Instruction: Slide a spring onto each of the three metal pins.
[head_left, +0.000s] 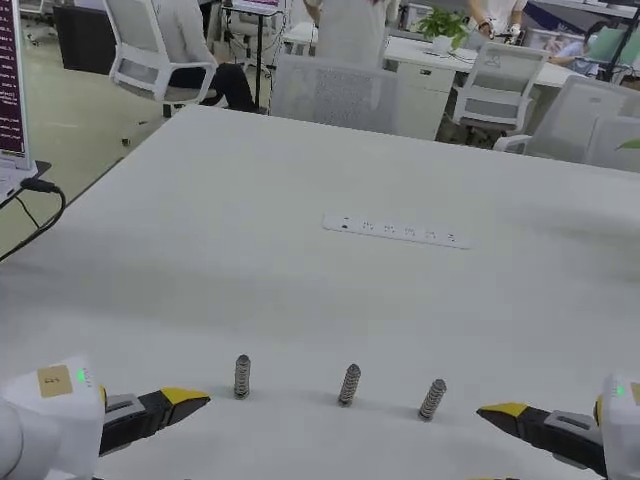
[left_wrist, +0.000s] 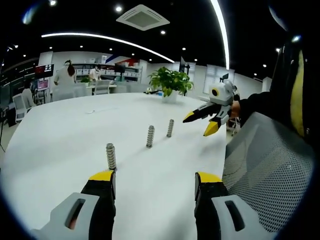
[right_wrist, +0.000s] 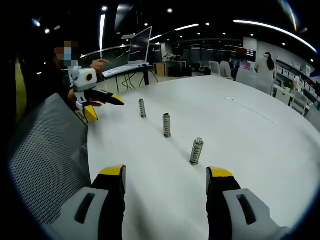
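Flanking 3 sprung pins (head_left: 348, 384), L/R jaws apart

Three spring-clad pins (head_left: 348, 384) abreast on table (head_left: 250, 250), power strip (head_left: 395, 230) behind

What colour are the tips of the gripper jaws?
Yellow, on both the left gripper and right gripper; clearest in the right gripper view.

In the head view the bottom edge cuts off the left gripper (head_left: 172, 408) and the right gripper (head_left: 515, 418). The springs (head_left: 348, 384) hide their pins. The left edge cuts off a screen (head_left: 10, 100), and its text is too small to read.
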